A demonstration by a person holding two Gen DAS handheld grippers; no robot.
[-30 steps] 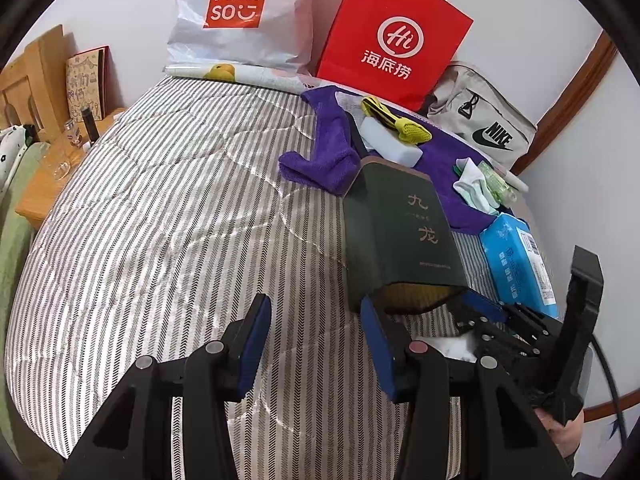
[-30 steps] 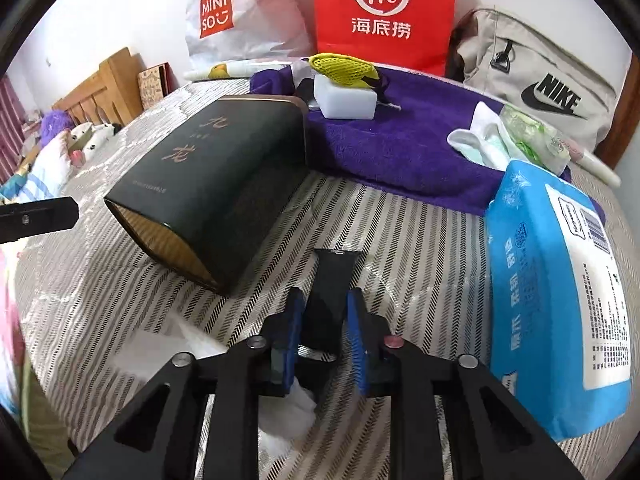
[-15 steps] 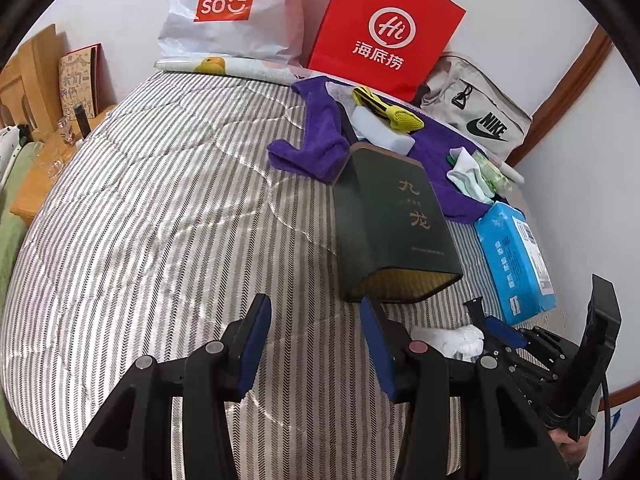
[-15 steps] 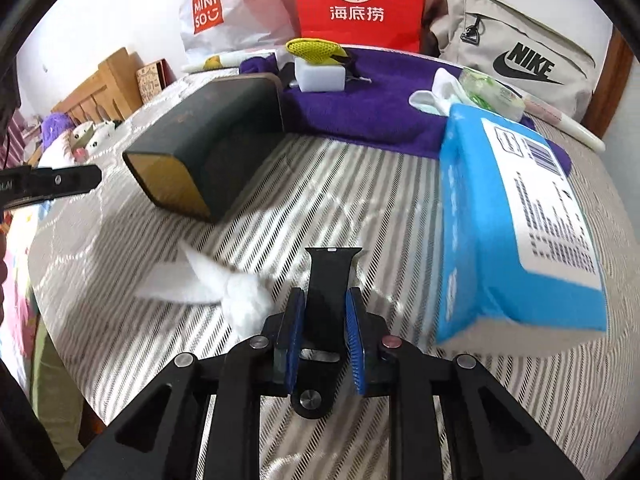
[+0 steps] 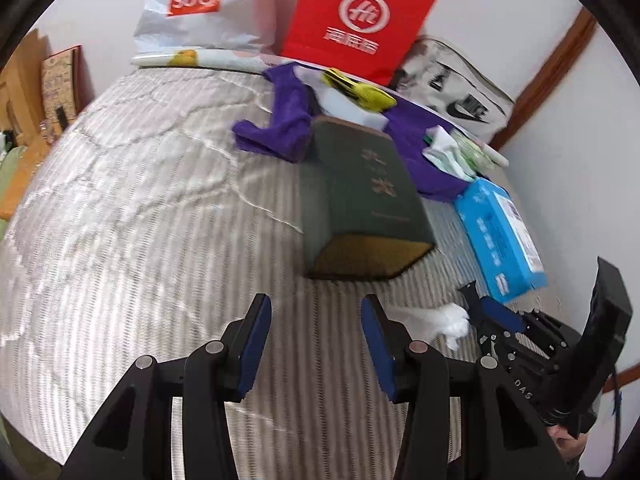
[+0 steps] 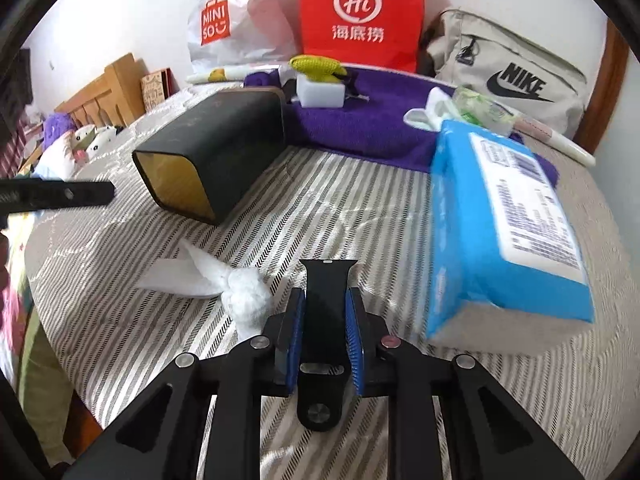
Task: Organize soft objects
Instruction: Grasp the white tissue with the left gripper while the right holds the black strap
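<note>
A dark green box [image 5: 360, 196] lies on its side on the striped bed, its gold-lined open end [image 6: 176, 182] facing me. A crumpled white tissue [image 6: 236, 288] lies on the bed [image 5: 140, 200] in front of it. My right gripper [image 6: 326, 312] is shut on a black strap [image 6: 328, 280] and holds it just right of the tissue; it also shows in the left wrist view [image 5: 486, 312]. My left gripper [image 5: 314, 332] is open and empty above the bed, left of the tissue [image 5: 444, 320].
A blue tissue pack [image 6: 508, 224] lies at the right. A purple towel [image 6: 360, 124] behind holds a white sponge [image 6: 320, 94], a yellow cloth [image 6: 316, 66] and white socks [image 6: 428, 114]. Red bag [image 6: 360, 12], Miniso bag [image 6: 224, 20] and Nike bag [image 6: 512, 76] stand against the wall.
Both grippers have drawn back from the box. The right gripper has pulled the black strap away, and the white tissue now lies in the open beside it.
</note>
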